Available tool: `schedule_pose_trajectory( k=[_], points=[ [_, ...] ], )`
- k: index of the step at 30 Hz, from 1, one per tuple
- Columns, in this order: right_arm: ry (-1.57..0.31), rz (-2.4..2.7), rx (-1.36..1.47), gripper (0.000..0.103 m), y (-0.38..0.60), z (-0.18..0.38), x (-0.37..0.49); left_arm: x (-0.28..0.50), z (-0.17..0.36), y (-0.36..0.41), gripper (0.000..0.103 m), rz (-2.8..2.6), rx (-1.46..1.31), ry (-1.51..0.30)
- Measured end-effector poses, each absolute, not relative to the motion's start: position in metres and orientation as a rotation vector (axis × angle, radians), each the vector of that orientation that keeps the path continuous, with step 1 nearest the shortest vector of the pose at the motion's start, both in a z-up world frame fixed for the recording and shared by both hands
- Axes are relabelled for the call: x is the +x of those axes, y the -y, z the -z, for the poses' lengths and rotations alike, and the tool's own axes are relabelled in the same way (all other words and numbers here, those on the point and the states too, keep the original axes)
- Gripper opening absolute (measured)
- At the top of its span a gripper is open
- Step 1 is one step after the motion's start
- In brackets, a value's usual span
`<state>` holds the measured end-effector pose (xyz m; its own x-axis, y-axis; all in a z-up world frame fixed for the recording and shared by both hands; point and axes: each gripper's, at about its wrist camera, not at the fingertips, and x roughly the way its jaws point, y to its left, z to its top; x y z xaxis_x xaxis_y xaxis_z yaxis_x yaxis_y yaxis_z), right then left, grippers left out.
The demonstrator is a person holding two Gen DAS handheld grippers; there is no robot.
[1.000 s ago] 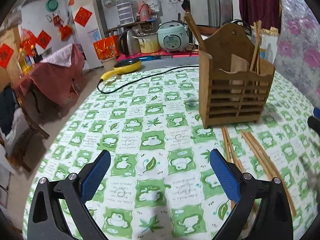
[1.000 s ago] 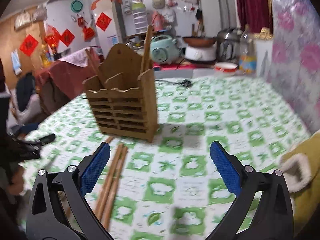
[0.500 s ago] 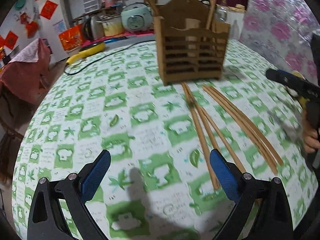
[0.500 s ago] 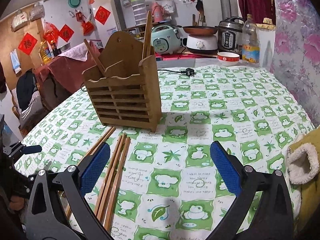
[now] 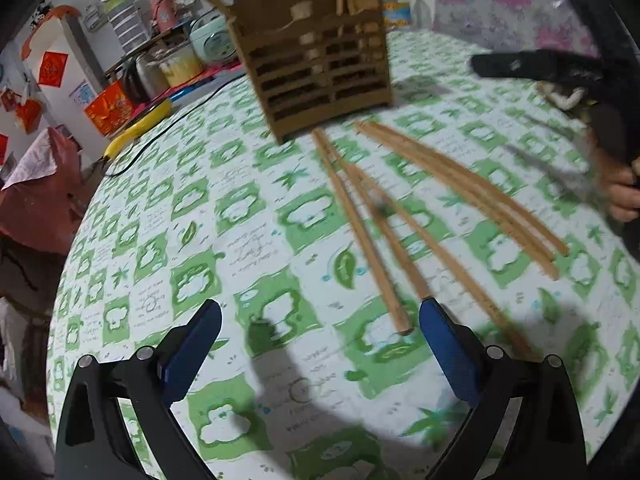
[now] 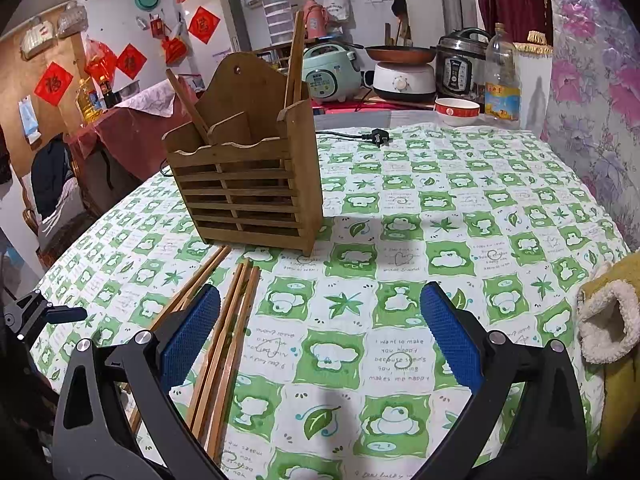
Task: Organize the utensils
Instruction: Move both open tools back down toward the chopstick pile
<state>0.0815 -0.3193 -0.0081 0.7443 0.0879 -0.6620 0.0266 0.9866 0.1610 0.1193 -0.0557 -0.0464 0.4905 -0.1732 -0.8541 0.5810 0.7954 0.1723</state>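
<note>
A slatted wooden utensil holder (image 5: 316,60) (image 6: 252,168) stands on the table with a few chopsticks upright in it. Several loose wooden chopsticks (image 5: 380,232) (image 6: 224,344) lie on the cloth in front of it, in two groups. My left gripper (image 5: 320,344) is open and empty, hovering near the closest chopstick ends. My right gripper (image 6: 320,332) is open and empty, with the right-hand group of chopsticks beside its left finger. The right gripper also shows at the right edge of the left wrist view (image 5: 552,68).
The round table has a green and white patterned cloth (image 6: 440,208). A black plug and cord (image 6: 372,136) lie behind the holder. A yellow fleece sleeve (image 6: 608,320) is at the right. Cookers, a bowl and a bottle (image 6: 500,76) stand on a counter behind.
My left gripper has swung right and come down close to the loose chopsticks. My right gripper has steadied and moved slightly closer to the chopsticks. Both stay open.
</note>
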Motion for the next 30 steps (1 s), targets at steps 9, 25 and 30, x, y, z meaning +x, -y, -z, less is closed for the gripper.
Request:
schedule_pose_trajectory(
  k=[9, 25, 30],
  points=[
    [-0.754, -0.042, 0.167, 0.097, 0.325, 0.014, 0.062, 0.142, 0.05, 0.023, 0.099, 0.394, 0.345, -1.034],
    [-0.937, -0.26, -0.152, 0.097, 0.272, 0.035, 0.003, 0.156, 0.054, 0.01, 0.099, 0.374, 0.241, -1.092],
    [-0.978, -0.258, -0.22, 0.097, 0.26, 0.044, 0.005, 0.156, 0.054, 0.01, 0.099, 0.374, 0.241, -1.091]
  ],
)
